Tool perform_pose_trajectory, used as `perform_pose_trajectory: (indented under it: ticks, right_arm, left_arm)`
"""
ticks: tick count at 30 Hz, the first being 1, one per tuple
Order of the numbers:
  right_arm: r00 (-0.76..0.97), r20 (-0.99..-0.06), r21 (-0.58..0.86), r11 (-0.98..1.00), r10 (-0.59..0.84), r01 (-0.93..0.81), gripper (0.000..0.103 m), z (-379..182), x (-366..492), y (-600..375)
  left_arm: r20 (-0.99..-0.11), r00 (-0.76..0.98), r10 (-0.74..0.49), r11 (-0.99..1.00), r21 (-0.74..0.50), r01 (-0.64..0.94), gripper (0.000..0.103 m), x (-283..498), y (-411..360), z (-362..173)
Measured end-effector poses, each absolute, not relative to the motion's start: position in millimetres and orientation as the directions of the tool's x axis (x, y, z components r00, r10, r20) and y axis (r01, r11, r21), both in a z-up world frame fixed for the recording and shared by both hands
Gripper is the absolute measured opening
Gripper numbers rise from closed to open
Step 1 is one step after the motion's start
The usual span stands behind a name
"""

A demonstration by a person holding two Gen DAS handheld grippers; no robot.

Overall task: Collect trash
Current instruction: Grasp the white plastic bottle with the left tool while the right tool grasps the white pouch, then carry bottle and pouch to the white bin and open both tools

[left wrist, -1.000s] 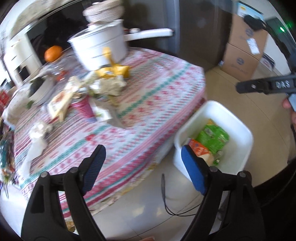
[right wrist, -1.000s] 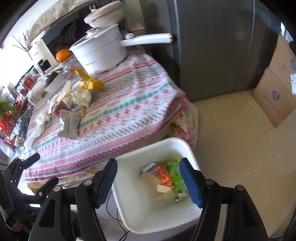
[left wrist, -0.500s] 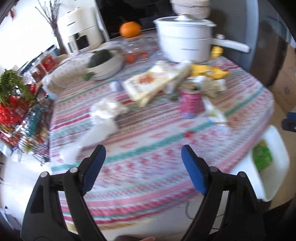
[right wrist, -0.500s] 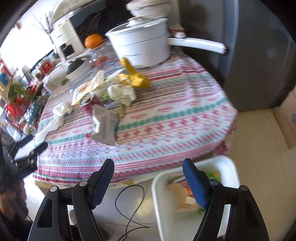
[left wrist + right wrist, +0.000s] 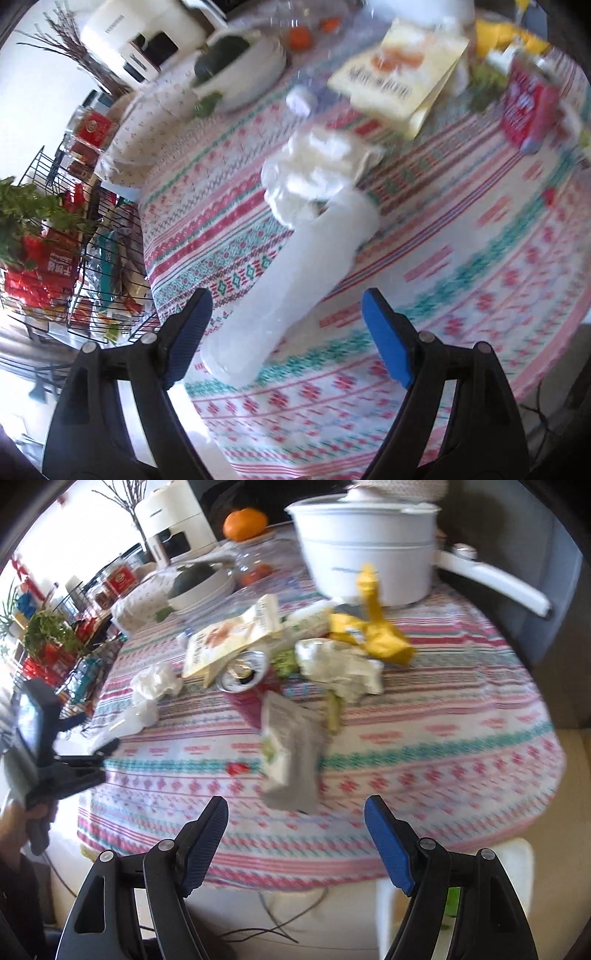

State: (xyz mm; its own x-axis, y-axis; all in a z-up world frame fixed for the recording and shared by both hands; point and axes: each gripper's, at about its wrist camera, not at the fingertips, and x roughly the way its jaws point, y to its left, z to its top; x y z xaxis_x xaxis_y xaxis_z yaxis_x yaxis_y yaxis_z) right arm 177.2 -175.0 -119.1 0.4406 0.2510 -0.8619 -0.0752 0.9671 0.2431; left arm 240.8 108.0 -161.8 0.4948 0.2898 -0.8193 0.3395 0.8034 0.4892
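Note:
My left gripper (image 5: 286, 332) is open and empty, just in front of a white plastic bottle (image 5: 291, 284) lying on the patterned tablecloth (image 5: 480, 258), with crumpled white tissue (image 5: 317, 173) at its far end. My right gripper (image 5: 295, 829) is open and empty at the table's near edge, facing a grey-green pouch (image 5: 290, 749). Behind it lie a red can (image 5: 243, 674), a cream snack bag (image 5: 229, 638), crumpled wrappers (image 5: 340, 664) and a yellow wrapper (image 5: 373, 631). The left gripper also shows in the right wrist view (image 5: 92, 753).
A white pot (image 5: 365, 542) with a long handle, a bowl (image 5: 199, 587), an orange (image 5: 245, 524) and a white appliance (image 5: 173, 517) stand at the back. A wire rack (image 5: 66, 251) of goods is left of the table. The white bin (image 5: 517, 886) sits on the floor at right.
Both grippers swung from the bin towards the table. The left one closed in on the white bottle; the right one came up to the pouch at the table edge.

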Motion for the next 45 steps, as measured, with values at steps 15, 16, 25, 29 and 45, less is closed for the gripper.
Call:
perform_pose_trajectory:
  ticks: [15,16,25,29,45]
  right_arm:
    - [0.388,-0.908,0.138,0.987,0.157,-0.077,0.062,-161.0,235.8,-139.4]
    - [0.384,-0.911,0.13,0.988,0.15,-0.079,0.052,-163.8,237.8,-139.0]
    - [0.429,-0.893,0.1,0.989,0.138,-0.111,0.018,-157.7,227.1,-145.3]
    - [0.453,-0.879,0.111,0.987,0.151,-0.113,0.016,-143.7,214.8,-154.5]
    - [0.57,-0.805,0.126,0.986,0.165,-0.106,0.016,-86.7,143.2,-200.7]
  left_arm:
    - [-0.811,0.452,0.371,0.757,0.547,0.359,0.037,260.2,119.9,-191.3]
    - [-0.806,0.456,0.376,0.752,0.553,0.357,0.033,259.6,119.7,-191.2]
    - [-0.806,0.474,0.355,0.779,0.535,0.326,0.025,249.9,119.3,-182.7]
    - [-0.816,0.475,0.33,0.817,0.499,0.289,0.024,244.3,116.7,-175.8]
    - [-0.819,0.561,0.121,0.9,0.33,0.286,0.023,172.3,50.6,-117.2]
